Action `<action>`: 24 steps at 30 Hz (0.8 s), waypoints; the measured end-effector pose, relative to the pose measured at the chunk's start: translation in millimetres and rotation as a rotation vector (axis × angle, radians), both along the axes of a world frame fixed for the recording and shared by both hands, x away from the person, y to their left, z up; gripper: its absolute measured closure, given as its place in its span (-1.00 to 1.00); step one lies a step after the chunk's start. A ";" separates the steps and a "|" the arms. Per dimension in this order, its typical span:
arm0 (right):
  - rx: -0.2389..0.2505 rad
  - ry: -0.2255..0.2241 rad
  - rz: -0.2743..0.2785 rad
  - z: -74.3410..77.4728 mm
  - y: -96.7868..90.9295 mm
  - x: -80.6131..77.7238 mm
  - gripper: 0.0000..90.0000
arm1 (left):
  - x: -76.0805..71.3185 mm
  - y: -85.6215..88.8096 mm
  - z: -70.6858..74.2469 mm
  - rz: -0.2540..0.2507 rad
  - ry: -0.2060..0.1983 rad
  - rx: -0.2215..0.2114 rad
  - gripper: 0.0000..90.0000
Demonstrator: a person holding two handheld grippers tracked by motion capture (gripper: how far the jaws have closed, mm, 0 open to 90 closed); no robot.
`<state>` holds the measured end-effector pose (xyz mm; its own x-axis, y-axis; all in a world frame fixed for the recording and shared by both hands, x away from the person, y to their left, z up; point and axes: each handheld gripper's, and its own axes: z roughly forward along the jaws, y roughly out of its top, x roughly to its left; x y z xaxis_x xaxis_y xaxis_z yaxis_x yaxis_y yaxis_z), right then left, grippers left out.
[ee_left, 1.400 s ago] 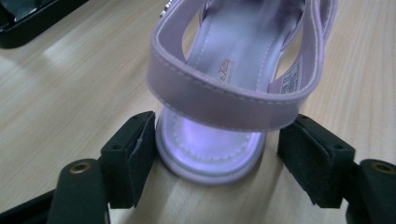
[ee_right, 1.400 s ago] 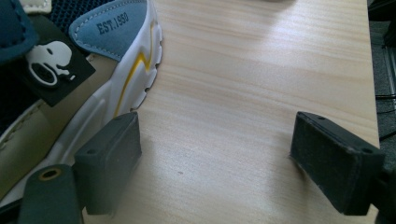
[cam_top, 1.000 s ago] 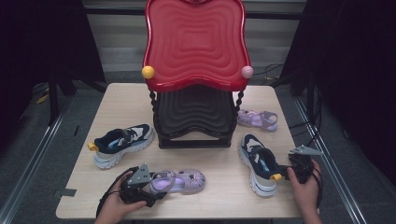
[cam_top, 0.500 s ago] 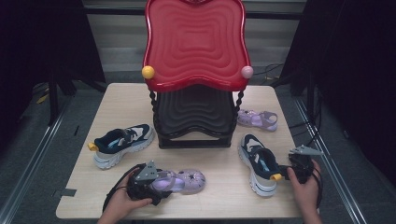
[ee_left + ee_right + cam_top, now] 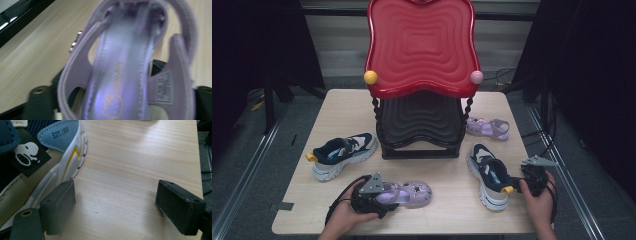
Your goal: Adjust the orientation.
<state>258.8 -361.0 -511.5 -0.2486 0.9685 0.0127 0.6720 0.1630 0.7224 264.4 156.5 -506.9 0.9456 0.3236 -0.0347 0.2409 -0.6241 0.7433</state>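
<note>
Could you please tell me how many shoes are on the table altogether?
4: a purple sandal at the left gripper, a second purple sandal right of the red rack, one navy sneaker at left, another navy sneaker at right. The rack may hide others.

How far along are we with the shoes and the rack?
Nothing looks done: the rack is bare and all four shoes sit on the table. In hand: the left tool has just been closing, near purple sandal between its jaws. The right tool is open beside the right sneaker. Left sneaker and far sandal remain.
</note>
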 end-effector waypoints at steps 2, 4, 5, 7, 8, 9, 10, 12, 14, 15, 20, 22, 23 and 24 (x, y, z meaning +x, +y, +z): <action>0.001 0.000 -0.001 0.0 0.1 0.0 -0.65 | -0.8 0.3 0.1 -0.002 0.000 -0.002 -0.35; 0.000 0.000 -0.001 0.0 0.1 -0.1 -0.65 | -1.6 1.1 0.1 -0.002 0.006 -0.009 -0.30; 0.000 0.000 -0.001 0.0 0.1 -0.1 -0.65 | -1.7 1.1 0.0 -0.002 0.005 -0.012 -0.29; 0.000 -0.001 0.000 0.0 0.0 0.0 -0.65 | -2.5 0.9 -0.2 0.000 0.003 -0.018 -0.28; 0.001 0.000 -0.001 0.0 0.1 0.0 -0.65 | -2.9 0.9 -0.1 0.001 0.003 -0.017 -0.27; 0.000 0.000 0.000 0.0 0.0 0.0 -0.65 | -3.3 0.7 0.2 0.003 0.004 -0.014 -0.26; 0.000 0.000 0.000 0.0 0.0 0.0 -0.65 | -3.8 0.0 0.9 0.007 0.004 -0.008 -0.26; 0.001 0.000 -0.001 0.0 0.0 0.0 -0.65 | -4.5 -0.8 2.5 0.006 0.004 0.010 -0.24; 0.001 0.000 -0.001 0.0 0.0 0.0 -0.65 | -6.2 -2.5 3.5 0.019 0.010 0.015 -0.24; 0.001 0.000 0.000 0.0 0.1 0.0 -0.65 | -7.1 -3.2 4.9 0.022 0.010 0.031 -0.23; 0.001 0.001 0.000 0.1 0.0 0.1 -0.65 | -9.6 -4.5 5.5 0.043 0.019 0.020 -0.21; 0.001 0.001 0.001 0.1 -0.1 0.1 -0.65 | -10.5 -5.3 6.5 0.045 0.016 0.023 -0.21; 0.001 0.002 0.000 0.1 0.0 0.1 -0.65 | -10.5 -5.2 7.3 0.043 0.010 0.033 -0.21; 0.001 0.002 0.000 0.2 0.0 0.1 -0.65 | -11.4 -5.4 8.0 0.049 0.005 0.037 -0.21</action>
<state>258.9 -361.0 -511.3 -0.2486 0.9685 0.0142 0.6736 0.1624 0.7210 253.0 151.1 -498.9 0.9283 0.3709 -0.0264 0.2755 -0.6383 0.7188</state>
